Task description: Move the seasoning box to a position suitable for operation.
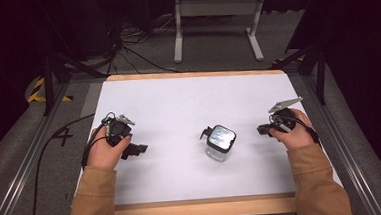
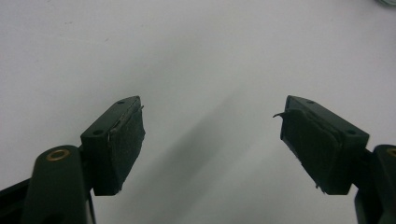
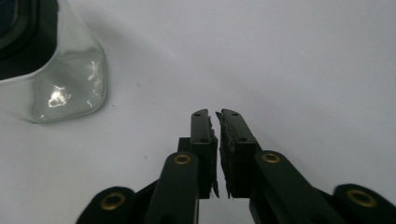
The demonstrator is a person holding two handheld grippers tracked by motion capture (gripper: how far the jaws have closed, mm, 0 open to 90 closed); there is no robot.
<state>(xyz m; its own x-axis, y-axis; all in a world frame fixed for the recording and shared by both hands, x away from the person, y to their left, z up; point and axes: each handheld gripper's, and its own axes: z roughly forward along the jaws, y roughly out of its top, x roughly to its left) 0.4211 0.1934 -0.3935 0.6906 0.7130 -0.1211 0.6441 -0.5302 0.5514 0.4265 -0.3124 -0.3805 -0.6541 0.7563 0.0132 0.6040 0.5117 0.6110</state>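
Note:
A clear glass jar point(image 1: 220, 145) with a black square lid stands near the middle of the white table top point(image 1: 178, 103); a small black clasp sticks out at its left. My left gripper point(image 1: 137, 150) rests low on the table, well left of the jar. In the left gripper view its jaws point(image 2: 212, 109) stand wide apart over bare white surface. My right gripper point(image 1: 263, 129) lies to the right of the jar and points toward it. In the right gripper view it is shut point(image 3: 215, 115) with nothing in it, and the jar point(image 3: 65, 74) sits at the upper left, apart from the tips.
The table has a wooden front edge point(image 1: 204, 207) and metal rails point(image 1: 17, 173) along both sides. Behind it stand a white frame point(image 1: 218, 15) and loose cables point(image 1: 129, 41) on the floor. A cable point(image 1: 46, 151) trails off the left gripper.

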